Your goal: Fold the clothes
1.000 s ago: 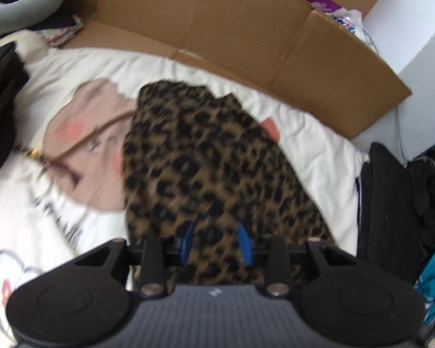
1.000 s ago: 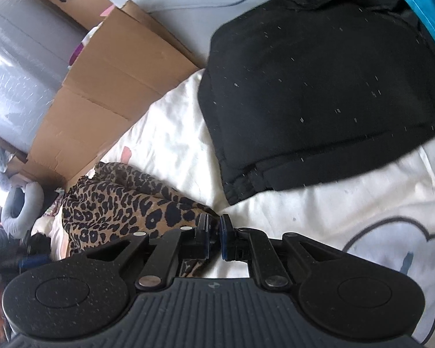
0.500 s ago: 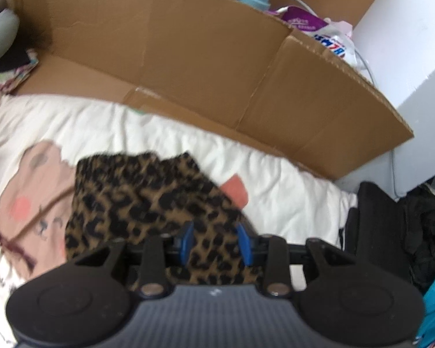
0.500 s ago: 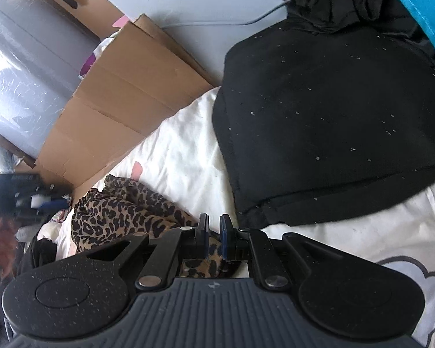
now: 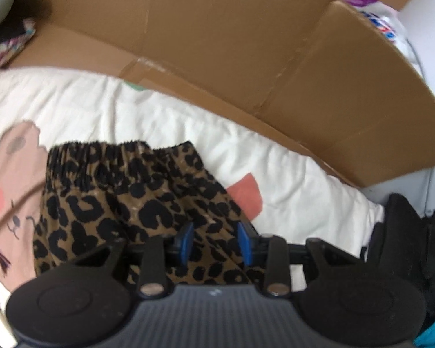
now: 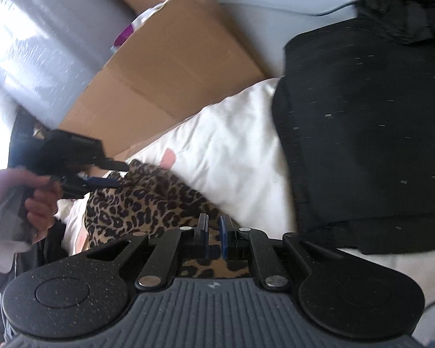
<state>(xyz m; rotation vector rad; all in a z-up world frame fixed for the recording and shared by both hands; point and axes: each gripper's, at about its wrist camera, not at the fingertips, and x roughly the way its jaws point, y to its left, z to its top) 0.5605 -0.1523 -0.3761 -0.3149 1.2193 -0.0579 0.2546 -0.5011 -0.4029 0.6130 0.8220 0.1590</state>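
A leopard-print garment (image 5: 124,197) lies bunched on the white printed bedding (image 5: 72,107), its elastic waistband at the far side. My left gripper (image 5: 214,242) sits at its near right part with leopard fabric between the blue fingers, shut on a thick bunch of it. In the right wrist view the same garment (image 6: 148,203) runs under my right gripper (image 6: 214,229), whose fingers stand close together on the fabric. That view also shows the left gripper (image 6: 110,172) at the garment's far end, held by a hand (image 6: 40,206).
A flattened cardboard sheet (image 5: 217,43) stands along the bed's far edge. A folded black garment (image 6: 362,145) lies on the bedding (image 6: 232,145) to the right, close to the right gripper, and shows at the left view's right edge (image 5: 400,232). More dark clothes are piled behind it.
Both grippers have moved forward toward the cardboard with the leopard fabric. The garment was spread long and is now folded shorter, and the left gripper has come into the right wrist view.
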